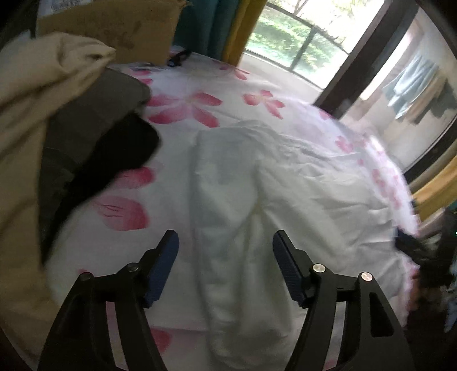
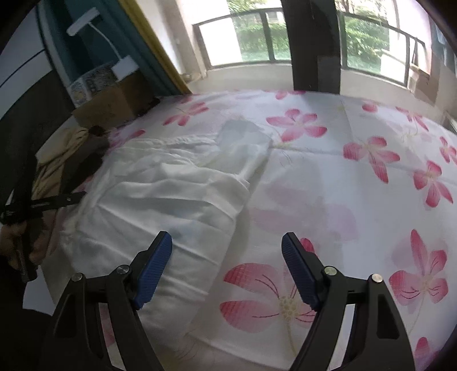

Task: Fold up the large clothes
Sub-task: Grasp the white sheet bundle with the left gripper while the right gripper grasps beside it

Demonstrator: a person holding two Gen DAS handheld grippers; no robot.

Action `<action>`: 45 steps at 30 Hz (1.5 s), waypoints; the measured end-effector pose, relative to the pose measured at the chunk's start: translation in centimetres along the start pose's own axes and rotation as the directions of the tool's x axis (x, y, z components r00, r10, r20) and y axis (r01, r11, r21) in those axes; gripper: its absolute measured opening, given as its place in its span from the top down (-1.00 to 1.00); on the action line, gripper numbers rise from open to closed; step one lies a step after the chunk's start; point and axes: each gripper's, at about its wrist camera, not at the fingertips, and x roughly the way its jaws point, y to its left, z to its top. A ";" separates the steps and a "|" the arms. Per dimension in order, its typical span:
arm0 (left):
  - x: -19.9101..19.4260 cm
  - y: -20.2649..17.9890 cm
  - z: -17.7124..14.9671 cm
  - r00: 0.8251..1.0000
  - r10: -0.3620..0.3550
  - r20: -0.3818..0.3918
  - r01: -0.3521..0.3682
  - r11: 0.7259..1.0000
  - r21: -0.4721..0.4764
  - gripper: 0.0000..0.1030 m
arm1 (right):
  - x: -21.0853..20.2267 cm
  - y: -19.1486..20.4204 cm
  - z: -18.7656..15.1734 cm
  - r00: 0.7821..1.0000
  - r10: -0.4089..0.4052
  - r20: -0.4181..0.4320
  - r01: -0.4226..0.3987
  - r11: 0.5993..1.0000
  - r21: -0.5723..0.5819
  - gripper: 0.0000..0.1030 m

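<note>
Bed: one, covered by a floral sheet (image 2: 357, 182) in white with pink flowers; fills most of both views.
White garment: one (image 1: 242, 205), lying on the sheet, rumpled, lengthwise creases; in the right wrist view (image 2: 171, 199) it sits on the left half of the bed, a flap turned over at its far end.
Waiting pile: beige cloth (image 1: 31, 108), grey cloth (image 1: 94, 108), black cloth (image 1: 125, 145), three pieces heaped at the bed's left edge, touching one another, just beside the white garment.
Cardboard box: one (image 1: 114, 25), at the far corner beyond the pile.
Left gripper: (image 1: 225, 265) fingers spread apart, nothing between them, hovering over the near end of the white garment.
Right gripper: (image 2: 227, 265) fingers spread apart, empty, over the garment's right edge where it meets bare sheet.
Progress: early, by my reading. Garment laid out, perhaps one partial fold; no tidy stack visible anywhere.
Left to do: finish this piece, then seemingly the three in the pile.
</note>
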 end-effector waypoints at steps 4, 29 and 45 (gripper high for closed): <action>1.2 -1.1 0.3 0.987 -0.157 -0.035 0.156 0.987 -0.030 -0.48 | 1.0 -0.5 0.1 1.000 0.023 -0.009 -0.023 0.999 0.034 -0.53; 4.3 -7.9 0.0 0.985 -0.142 -0.103 0.160 0.967 0.197 -0.70 | 2.6 -0.5 0.4 0.998 0.066 -0.014 -0.065 0.995 0.078 -0.53; 4.6 -9.8 -2.0 0.987 -0.152 -0.050 0.160 0.922 0.352 0.26 | 4.9 2.8 0.8 0.994 0.110 0.011 -0.110 0.994 0.003 -0.40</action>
